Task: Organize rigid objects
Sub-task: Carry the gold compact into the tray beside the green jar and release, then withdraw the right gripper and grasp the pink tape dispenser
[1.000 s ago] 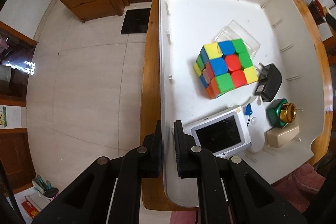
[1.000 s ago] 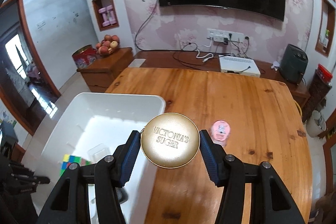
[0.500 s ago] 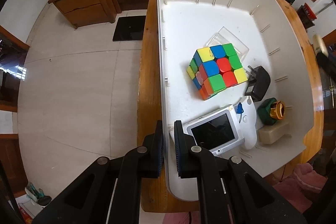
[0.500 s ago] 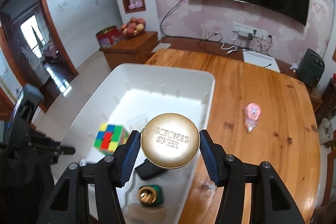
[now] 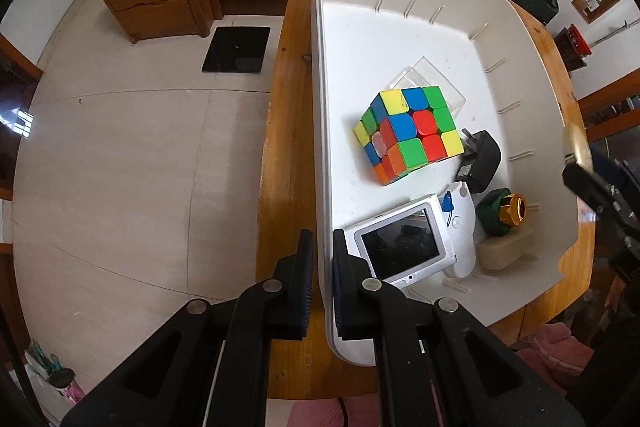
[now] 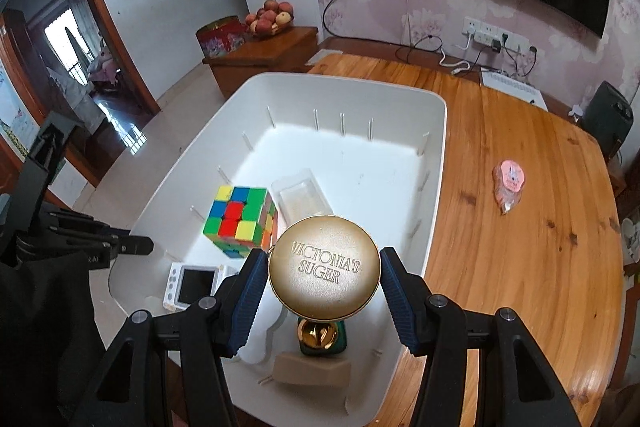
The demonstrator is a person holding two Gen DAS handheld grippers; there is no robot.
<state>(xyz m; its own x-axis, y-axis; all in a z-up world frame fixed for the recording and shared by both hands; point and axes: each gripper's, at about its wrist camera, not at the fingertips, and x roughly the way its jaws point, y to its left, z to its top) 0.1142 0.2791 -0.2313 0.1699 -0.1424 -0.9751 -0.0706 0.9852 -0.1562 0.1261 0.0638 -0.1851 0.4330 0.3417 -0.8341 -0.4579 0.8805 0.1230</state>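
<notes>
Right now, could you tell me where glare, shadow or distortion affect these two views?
Left wrist view: fisheye bends the white bin's rim; reflections on the handheld screen. Right wrist view: sunlight brightens the bin's far floor, the near end shaded; soft sheen on the gold tin.

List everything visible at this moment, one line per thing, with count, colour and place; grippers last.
bin: 1, white, on the table's left part
table: 1, wooden
puzzle cube: 1, multicoloured, mid bin
clear box: 1, transparent, behind the cube
charger: 1, black, right of the cube
screen device: 1, white, near end of bin
green bottle: 1, gold cap, beside the charger
beige block: 1, near corner of bin
pink packet: 1, on bare table, right of bin
gold tin: 1, round, over the bin
left gripper: clamped on the bin's wall
right gripper: holding the gold tin
</notes>
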